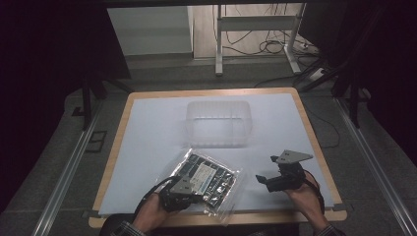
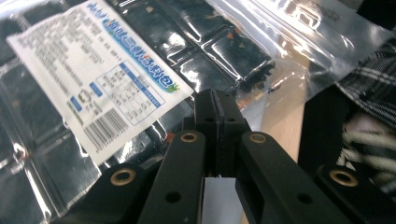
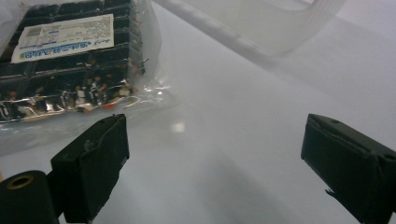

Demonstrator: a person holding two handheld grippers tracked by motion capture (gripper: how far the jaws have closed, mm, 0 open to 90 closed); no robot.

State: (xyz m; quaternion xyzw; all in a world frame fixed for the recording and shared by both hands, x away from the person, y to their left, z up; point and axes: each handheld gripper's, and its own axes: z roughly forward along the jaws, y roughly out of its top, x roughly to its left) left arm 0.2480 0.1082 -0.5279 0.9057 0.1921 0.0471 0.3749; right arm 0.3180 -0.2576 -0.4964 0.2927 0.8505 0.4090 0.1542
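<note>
A clear plastic bag (image 1: 206,177) of dark square packets with a white printed label lies at the table's near edge, left of centre. My left gripper (image 1: 179,189) sits at the bag's near-left corner. In the left gripper view its jaws are pressed together (image 2: 217,107) with the bag (image 2: 93,70) spread right at and around their tips, pinching its film. My right gripper (image 1: 266,168) hovers to the right of the bag, open and empty. In the right gripper view its jaws (image 3: 224,154) stand wide apart over bare white surface, with the bag (image 3: 65,51) at upper left.
An empty clear plastic tub (image 1: 218,123) stands at the middle of the white sheet (image 1: 147,128), behind the bag; its rim (image 3: 261,23) shows in the right gripper view. The wooden table edge (image 1: 113,162) frames the sheet. A plaid sleeve (image 2: 369,84) is close beside the left gripper.
</note>
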